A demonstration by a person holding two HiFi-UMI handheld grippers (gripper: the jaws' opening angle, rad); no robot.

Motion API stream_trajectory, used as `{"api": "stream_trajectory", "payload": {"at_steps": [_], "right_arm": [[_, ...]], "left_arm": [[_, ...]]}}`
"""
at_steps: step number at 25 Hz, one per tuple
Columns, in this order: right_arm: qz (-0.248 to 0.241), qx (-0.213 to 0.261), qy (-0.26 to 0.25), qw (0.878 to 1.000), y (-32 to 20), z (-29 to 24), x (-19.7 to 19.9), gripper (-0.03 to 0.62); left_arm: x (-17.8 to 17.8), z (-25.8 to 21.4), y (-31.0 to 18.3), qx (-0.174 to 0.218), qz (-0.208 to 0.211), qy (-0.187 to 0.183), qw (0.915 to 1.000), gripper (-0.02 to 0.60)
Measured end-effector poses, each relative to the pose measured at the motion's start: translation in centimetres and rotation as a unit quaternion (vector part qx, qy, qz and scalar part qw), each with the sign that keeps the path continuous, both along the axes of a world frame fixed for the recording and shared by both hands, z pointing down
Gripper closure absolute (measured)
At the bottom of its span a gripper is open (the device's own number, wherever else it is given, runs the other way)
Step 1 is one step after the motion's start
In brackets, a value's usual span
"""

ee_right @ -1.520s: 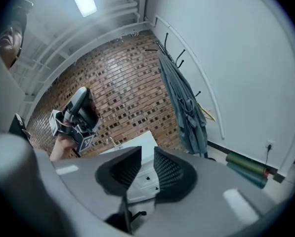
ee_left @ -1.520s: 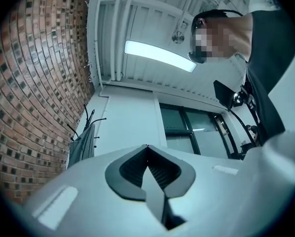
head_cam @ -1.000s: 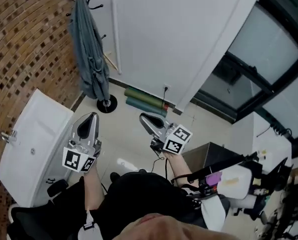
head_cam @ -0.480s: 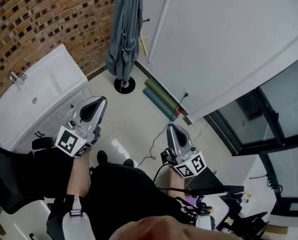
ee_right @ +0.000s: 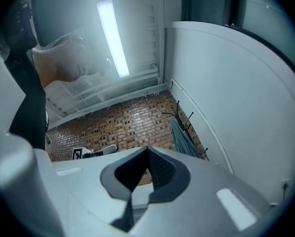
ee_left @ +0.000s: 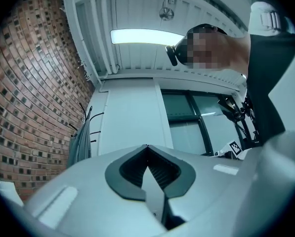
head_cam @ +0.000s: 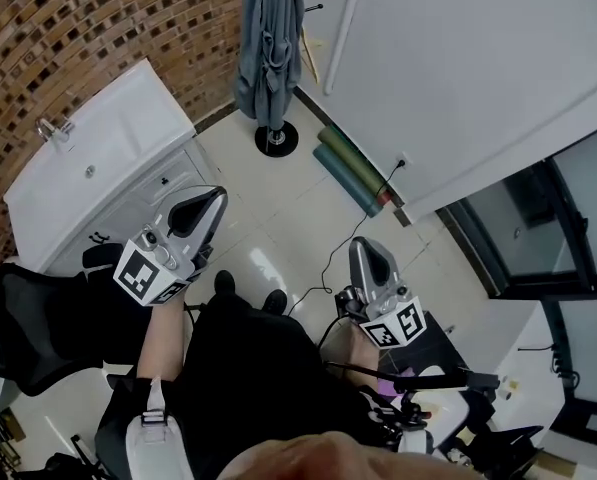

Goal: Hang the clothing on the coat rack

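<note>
A grey-blue garment [head_cam: 269,43] hangs from the black coat rack, whose round base [head_cam: 276,139] stands on the tiled floor by the brick wall. The same garment [ee_left: 79,148] shows at the left of the left gripper view and the garment [ee_right: 185,140] right of centre in the right gripper view. My left gripper [head_cam: 206,208] is held low over the floor, shut and empty. My right gripper [head_cam: 368,257] is also shut with nothing in it. Both are well short of the rack.
A white sink cabinet [head_cam: 98,168] with a tap stands against the brick wall at left. Two rolled green mats [head_cam: 353,171] lie along the white partition [head_cam: 478,58]. A black chair [head_cam: 38,318] is at lower left; a cable [head_cam: 323,268] runs across the floor.
The head view has swung, so the rack and garment now sit nearer the top centre. My right gripper dropped lower and to the right. The left gripper stays at left.
</note>
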State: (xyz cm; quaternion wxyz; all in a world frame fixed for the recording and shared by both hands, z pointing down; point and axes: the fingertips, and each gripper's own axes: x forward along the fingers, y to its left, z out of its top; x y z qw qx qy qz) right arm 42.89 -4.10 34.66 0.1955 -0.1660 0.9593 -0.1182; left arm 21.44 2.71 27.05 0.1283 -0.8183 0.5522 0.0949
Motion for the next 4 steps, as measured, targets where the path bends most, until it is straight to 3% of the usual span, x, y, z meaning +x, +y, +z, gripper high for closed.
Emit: {"api": "stream_trajectory", "payload": {"at_steps": [4], "right_arm": [[0.003, 0.012, 0.003, 1.000, 0.47, -0.19, 0.69, 0.591]], "left_arm": [[0.75, -0.36, 0.17, 0.010, 0.011, 0.003, 0.9999, 0.581]]}}
